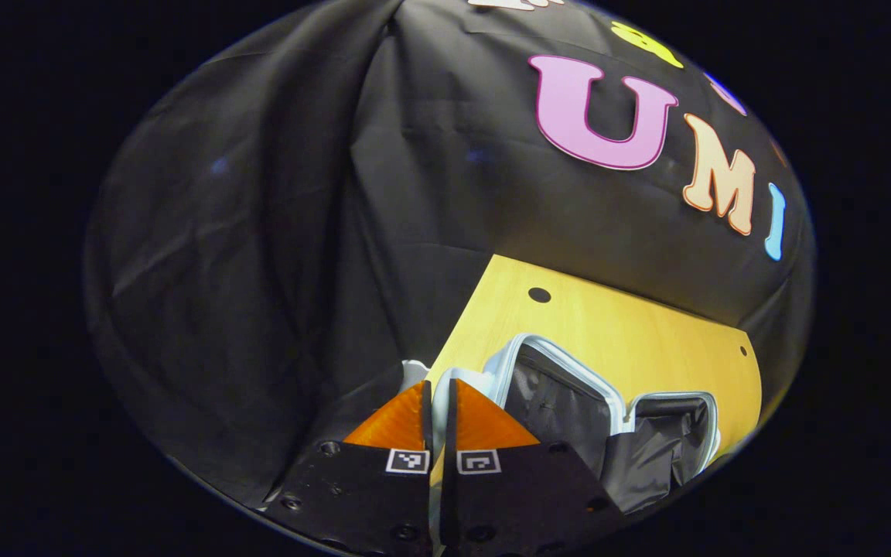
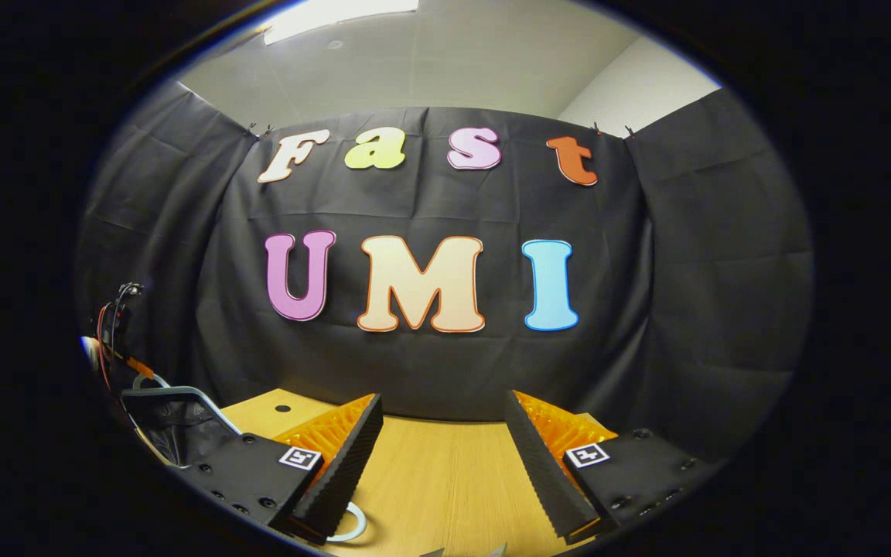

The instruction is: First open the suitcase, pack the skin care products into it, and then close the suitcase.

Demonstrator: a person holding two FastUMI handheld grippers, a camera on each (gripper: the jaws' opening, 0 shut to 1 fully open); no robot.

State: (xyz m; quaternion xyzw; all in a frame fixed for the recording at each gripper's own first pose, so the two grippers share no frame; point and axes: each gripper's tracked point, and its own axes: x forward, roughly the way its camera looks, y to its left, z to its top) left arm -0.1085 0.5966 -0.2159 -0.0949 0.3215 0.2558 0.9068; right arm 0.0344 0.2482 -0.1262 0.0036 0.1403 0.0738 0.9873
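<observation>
The pale-rimmed, dark-lined suitcase (image 1: 569, 394) lies open lower right on the wooden worktop (image 1: 631, 325); packing remains. My left claw (image 1: 436, 410) pinches something white, my right claw (image 2: 442, 456) gapes empty.

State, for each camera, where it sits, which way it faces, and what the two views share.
Left gripper view: rides the left tool, jaws nearly together, looking down across the open suitcase on the wooden table.
Right gripper view: rides the right tool, jaws wide apart, facing level over the table toward the booth wall.
Shared: table, suitcase.
</observation>
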